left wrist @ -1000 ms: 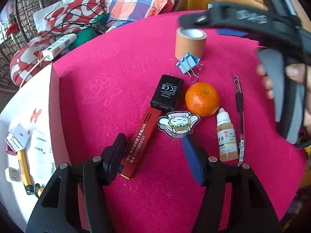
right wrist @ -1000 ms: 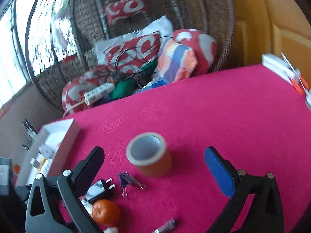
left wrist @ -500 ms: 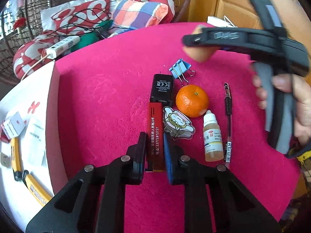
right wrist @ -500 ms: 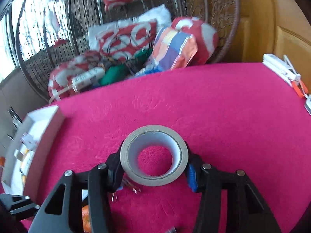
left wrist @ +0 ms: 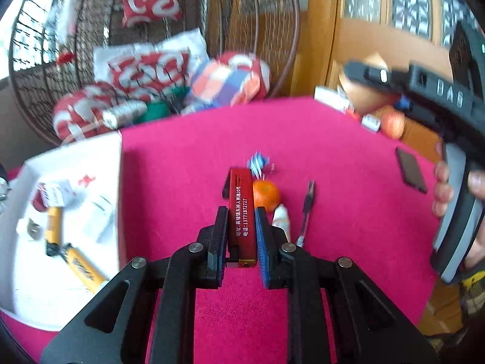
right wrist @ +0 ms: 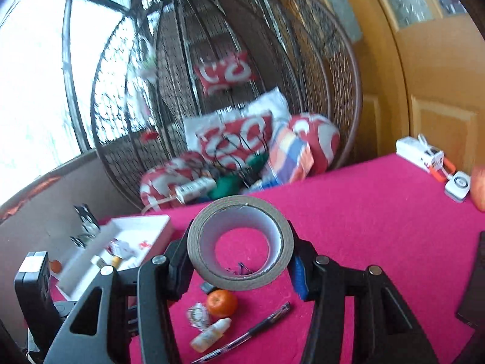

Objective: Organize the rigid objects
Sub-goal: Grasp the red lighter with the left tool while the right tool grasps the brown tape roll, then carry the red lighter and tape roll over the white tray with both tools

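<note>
Left gripper [left wrist: 241, 236] clamped tight on red engraved bar [left wrist: 241, 212]; right gripper [right wrist: 239, 268] half-open, squeezing brown tape roll [right wrist: 241, 242] between jaws.

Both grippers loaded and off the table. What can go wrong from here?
1. The left gripper pinches the red bar near one end only, so the long free end may pivot or slip.
2. The right gripper clamps the tape roll across its round sides; it might squeeze out.
3. The white box already holds yellow tools and packets, so a careless drop may bounce off them.
</note>
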